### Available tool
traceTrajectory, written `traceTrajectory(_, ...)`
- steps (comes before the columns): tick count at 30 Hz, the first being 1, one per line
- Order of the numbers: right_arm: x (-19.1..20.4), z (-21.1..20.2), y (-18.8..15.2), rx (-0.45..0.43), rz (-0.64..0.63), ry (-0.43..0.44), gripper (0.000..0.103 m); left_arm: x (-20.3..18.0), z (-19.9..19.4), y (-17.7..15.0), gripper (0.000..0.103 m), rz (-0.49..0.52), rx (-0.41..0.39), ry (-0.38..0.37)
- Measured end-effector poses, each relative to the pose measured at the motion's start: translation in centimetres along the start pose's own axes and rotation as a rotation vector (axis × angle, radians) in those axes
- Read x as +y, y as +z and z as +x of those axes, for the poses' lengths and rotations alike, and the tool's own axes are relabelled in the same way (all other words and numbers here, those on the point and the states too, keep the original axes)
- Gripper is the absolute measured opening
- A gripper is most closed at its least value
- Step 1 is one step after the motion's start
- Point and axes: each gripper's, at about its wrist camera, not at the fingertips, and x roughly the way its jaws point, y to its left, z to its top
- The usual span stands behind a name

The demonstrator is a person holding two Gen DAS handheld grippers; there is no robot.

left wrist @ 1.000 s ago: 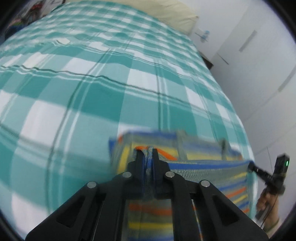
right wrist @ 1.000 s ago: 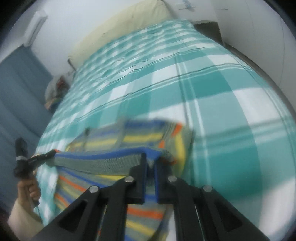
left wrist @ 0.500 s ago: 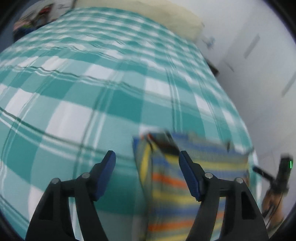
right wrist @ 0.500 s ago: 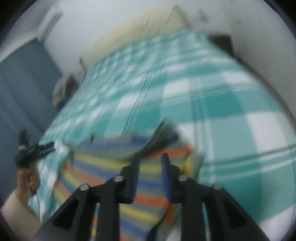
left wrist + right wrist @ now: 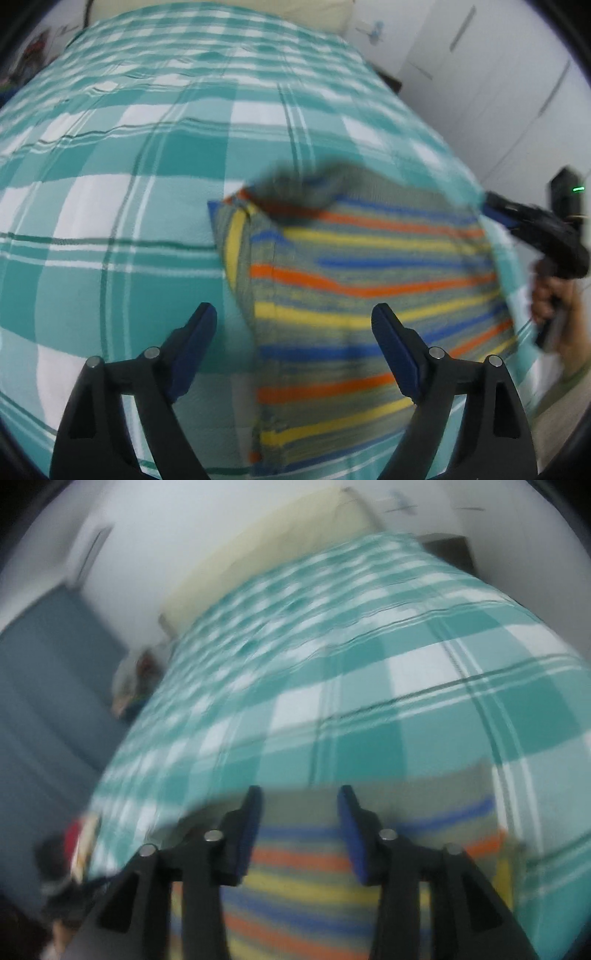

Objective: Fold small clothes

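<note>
The knit striped garment [image 5: 354,280], grey with orange, yellow and blue bands, lies folded flat on the teal checked bedspread [image 5: 110,184]. Left gripper [image 5: 293,325] has just opened wide, right gripper [image 5: 300,803] about halfway; neither grips anything.

Bedroom; checked bed [image 5: 155,155], headboard [image 5: 266,554]
</note>
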Motion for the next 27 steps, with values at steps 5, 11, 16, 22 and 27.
traceTrajectory(5, 1.4, -3.7, -8.1, 0.238, -0.197, -0.002, 0.055, 0.4, -1.2, -4.7, 0.086, 0.026, 0.011, 0.102)
traceTrajectory(11, 0.7, -12.5, -19.4, 0.075, -0.403, -0.268, 0.066, 5.7, -5.9, -10.0, 0.102, -0.058, -0.207, 0.274)
traceTrajectory(16, 0.4, -14.1, -23.2, -0.102, -0.287, -0.403, 0.074, 8.8, -1.8, -10.8, 0.103, -0.049, -0.069, 0.309)
traceTrajectory(22, 0.0, -11.6, -24.6, -0.076, -0.181, -0.473, 0.076, 8.3, -2.2, -11.8, 0.103, -0.013, -0.129, 0.325)
traceTrajectory(27, 0.0, -10.6, -24.9, -0.070, -0.196, -0.505, 0.090, 8.2, -2.5, -12.0, 0.103, -0.016, -0.128, 0.319)
